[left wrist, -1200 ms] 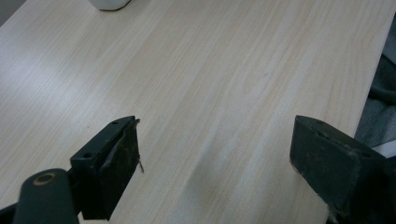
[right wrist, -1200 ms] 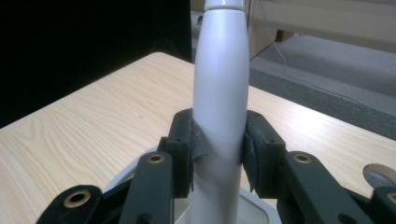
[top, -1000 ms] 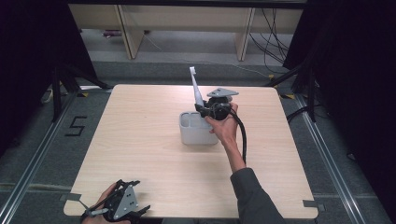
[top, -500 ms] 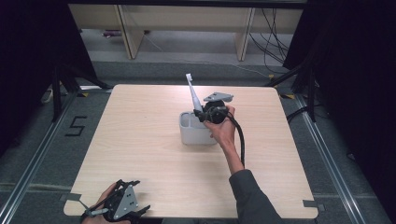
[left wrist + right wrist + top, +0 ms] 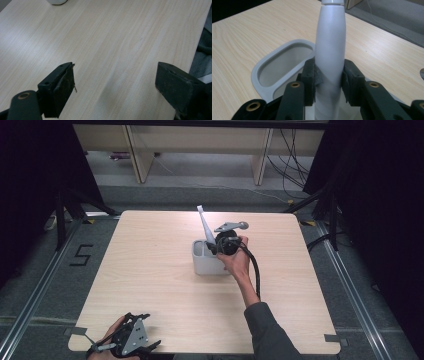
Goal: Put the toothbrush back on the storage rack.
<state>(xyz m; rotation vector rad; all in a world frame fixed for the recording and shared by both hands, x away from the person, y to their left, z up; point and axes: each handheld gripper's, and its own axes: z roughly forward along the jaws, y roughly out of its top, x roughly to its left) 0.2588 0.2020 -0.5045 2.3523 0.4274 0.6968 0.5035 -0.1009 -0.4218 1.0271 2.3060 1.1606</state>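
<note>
A long white handle (image 5: 205,225) stands tilted over a pale grey container (image 5: 207,265) at the middle of the table. My right gripper (image 5: 215,247) is shut on the handle's lower part; in the right gripper view the pads press the handle (image 5: 330,45) from both sides, just above the container's rim (image 5: 259,68). Its lower end is hidden behind the jaws. My left gripper (image 5: 147,332) rests at the table's near left corner. In the left gripper view it (image 5: 115,80) stands open over bare wood.
The light wooden table (image 5: 150,270) has free room all around the container. Beyond its far edge are wooden shelf legs (image 5: 135,155) and cables on the floor. A dark rail (image 5: 350,285) runs along the right side.
The right gripper has sunk a little toward the container with the handle, whose top end now stands lower. The left gripper has not moved.
</note>
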